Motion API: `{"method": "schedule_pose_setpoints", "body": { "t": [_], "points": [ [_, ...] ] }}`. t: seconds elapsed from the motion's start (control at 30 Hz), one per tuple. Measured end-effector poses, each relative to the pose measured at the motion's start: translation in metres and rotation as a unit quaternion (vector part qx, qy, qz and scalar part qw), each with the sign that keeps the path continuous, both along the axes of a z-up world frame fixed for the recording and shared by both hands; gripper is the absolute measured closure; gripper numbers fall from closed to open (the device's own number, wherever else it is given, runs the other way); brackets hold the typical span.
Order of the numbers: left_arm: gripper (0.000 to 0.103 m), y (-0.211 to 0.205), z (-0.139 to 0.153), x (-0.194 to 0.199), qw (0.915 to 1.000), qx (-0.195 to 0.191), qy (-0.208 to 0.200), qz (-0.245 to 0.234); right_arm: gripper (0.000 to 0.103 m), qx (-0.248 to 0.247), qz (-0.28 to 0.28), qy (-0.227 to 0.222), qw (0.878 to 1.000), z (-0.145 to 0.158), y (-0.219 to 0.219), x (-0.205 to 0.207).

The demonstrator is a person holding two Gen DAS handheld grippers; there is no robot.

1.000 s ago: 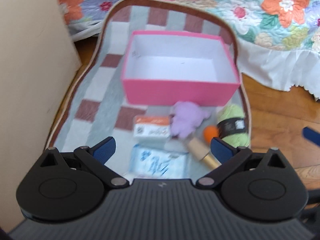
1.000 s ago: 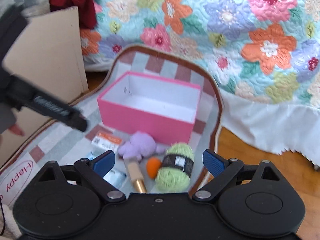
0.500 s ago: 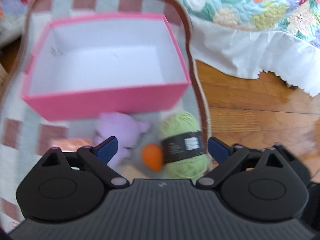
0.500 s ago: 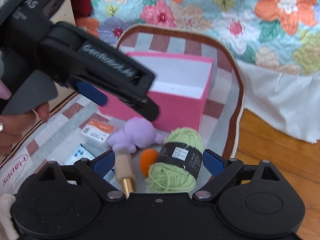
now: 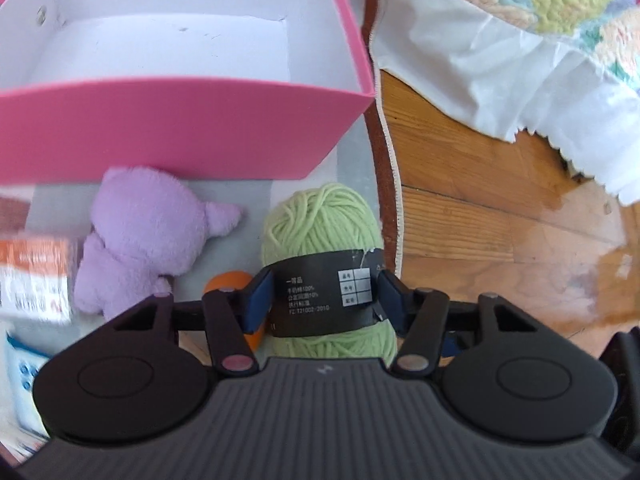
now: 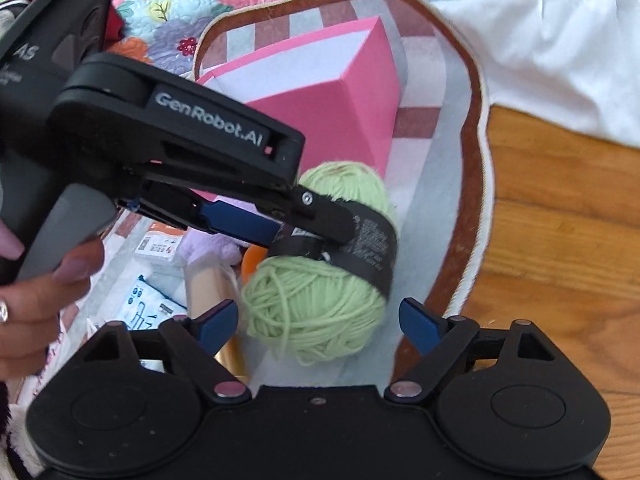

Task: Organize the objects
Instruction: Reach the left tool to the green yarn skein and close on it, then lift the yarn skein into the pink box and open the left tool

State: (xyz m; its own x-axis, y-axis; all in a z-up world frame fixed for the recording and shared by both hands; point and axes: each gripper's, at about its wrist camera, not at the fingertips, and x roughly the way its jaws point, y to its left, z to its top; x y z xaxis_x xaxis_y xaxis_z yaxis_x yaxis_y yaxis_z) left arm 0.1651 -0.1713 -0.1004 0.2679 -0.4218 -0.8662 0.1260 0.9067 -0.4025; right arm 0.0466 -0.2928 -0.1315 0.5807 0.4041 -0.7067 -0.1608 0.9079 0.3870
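Left claw point(image 5: 324, 300) straddles the green yarn ball point(image 5: 320, 224) at its black paper band point(image 5: 320, 296); the blue pads point(image 5: 258, 300) sit against the band on either side, jaws just closed in on it, clamped or very nearly so. The yarn lies on a checked mat point(image 5: 356, 168), near the mat's brown-trimmed edge. Just ahead of the left claw stands the open pink box point(image 5: 172, 128), white inside, nothing visible in it. Left of the left claw and touching the box front is a purple plush toy point(image 5: 148, 232); an orange ball point(image 5: 228, 282) is tucked just behind the claw's left finger, against the yarn. Further left is a small orange-and-white carton point(image 5: 34, 276), blurred, with a blue-printed packet point(image 5: 24, 380) below it. Right claw point(image 6: 320, 324) hovers over the near end of the same yarn ball point(image 6: 312, 312), jaws apart, the blue pads clear of the wool on both sides; they have just been narrowing, with the yarn lying between them. Seen from the right claw, the left tool point(image 6: 160, 152) crosses in from the left, held by a hand point(image 6: 36, 300), its fingertip on the band. A tan and gold cylinder point(image 6: 212, 292) lies left of the yarn, partly hidden behind the right claw's left finger. Wooden floor point(image 6: 560, 220) lies to the right of the mat; a floral quilt point(image 6: 180, 4) with a white skirt lies beyond it.
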Motion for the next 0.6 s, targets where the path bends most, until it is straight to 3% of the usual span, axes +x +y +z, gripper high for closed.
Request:
{"method": "schedule_pose_setpoints", "body": {
  "t": [0.03, 0.17, 0.23, 0.4, 0.5, 0.6],
  "points": [
    [0.039, 0.005, -0.001, -0.002, 0.9999, -0.003, 0.006, 0.011, 0.019, -0.007, -0.001, 0.003, 1.000, -0.002, 0.003, 0.000],
    [0.042, 0.010, -0.003, -0.011, 0.9998, -0.016, -0.008, 0.004, 0.022, -0.044, -0.019, 0.002, 0.999, 0.000, 0.016, -0.004],
    [0.049, 0.011, 0.000, -0.013, 0.9997, -0.020, -0.014, -0.003, 0.030, -0.048, -0.024, 0.006, 0.999, 0.003, 0.023, -0.005],
    [0.053, 0.026, 0.006, -0.012, 0.9986, -0.053, 0.002, -0.008, 0.045, -0.090, -0.031, 0.015, 0.995, 0.018, 0.036, -0.006],
    [0.053, 0.038, 0.024, -0.008, 0.9968, -0.079, 0.010, -0.003, 0.045, -0.107, -0.031, 0.006, 0.994, 0.037, 0.042, -0.005],
    [0.053, 0.050, 0.055, -0.004, 0.9951, -0.098, -0.008, -0.002, 0.045, -0.126, -0.031, -0.017, 0.991, 0.065, 0.050, -0.004]
  ]
}}
